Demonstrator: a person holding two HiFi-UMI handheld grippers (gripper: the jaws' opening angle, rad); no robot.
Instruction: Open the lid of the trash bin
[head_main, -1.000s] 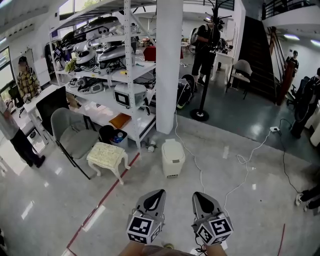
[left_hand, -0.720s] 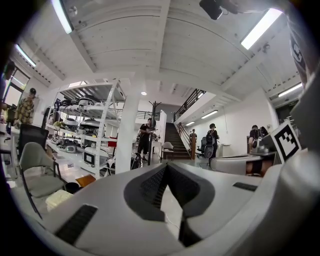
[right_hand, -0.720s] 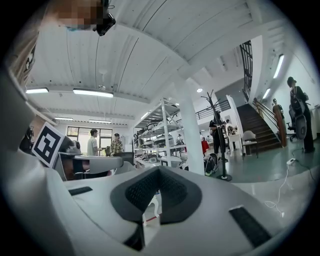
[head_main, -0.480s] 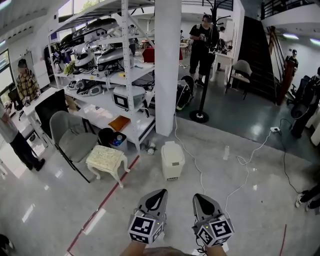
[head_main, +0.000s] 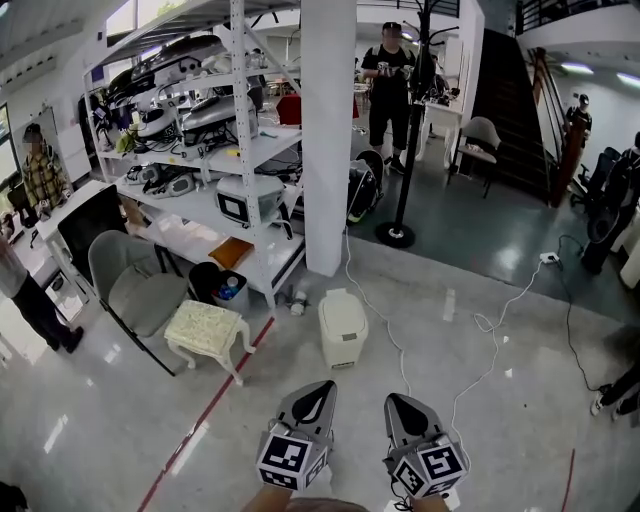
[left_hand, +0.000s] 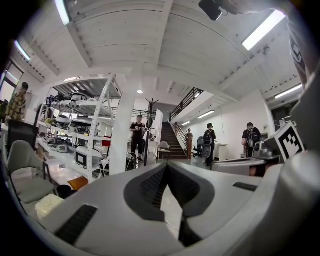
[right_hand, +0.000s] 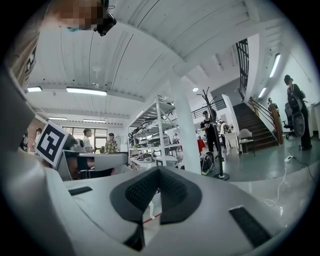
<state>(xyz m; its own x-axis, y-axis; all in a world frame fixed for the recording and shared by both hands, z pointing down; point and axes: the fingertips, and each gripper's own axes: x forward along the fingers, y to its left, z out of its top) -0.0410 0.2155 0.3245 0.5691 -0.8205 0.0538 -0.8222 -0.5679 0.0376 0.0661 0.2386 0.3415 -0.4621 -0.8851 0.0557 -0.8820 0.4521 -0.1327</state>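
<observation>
left gripper (head_main: 318, 392) and right gripper (head_main: 395, 402) sit side by side at the bottom centre of the head view. each one's own view shows its jaws brought together at the tips, with nothing caught between them. both point forward over the bare floor (head_main: 500, 430) and neither touches anything.

the bin (head_main: 343, 335) stands on the floor just above the middle of the frame. it is a pale, boxy thing at the foot of the white pillar (head_main: 328, 150), with a cream stool (head_main: 207, 327) to its left. a white cable (head_main: 385, 330) runs down the floor close by its right side. its lid (head_main: 343, 306) lies flat and closed on top. from here i cannot make out a pedal or a catch.

as i judge it, the task has not really begun. the lid is down, the bin is well apart from both grippers, and a stretch of open floor lies between them. so all of it is left. the person must close that gap and bring one gripper down to the lid's front edge. the jaws would likely need to part if the edge is to be pinched, then lift the lid back on its hinge. the cable beside the bin looks like the one thing to step round on the way in.
</observation>
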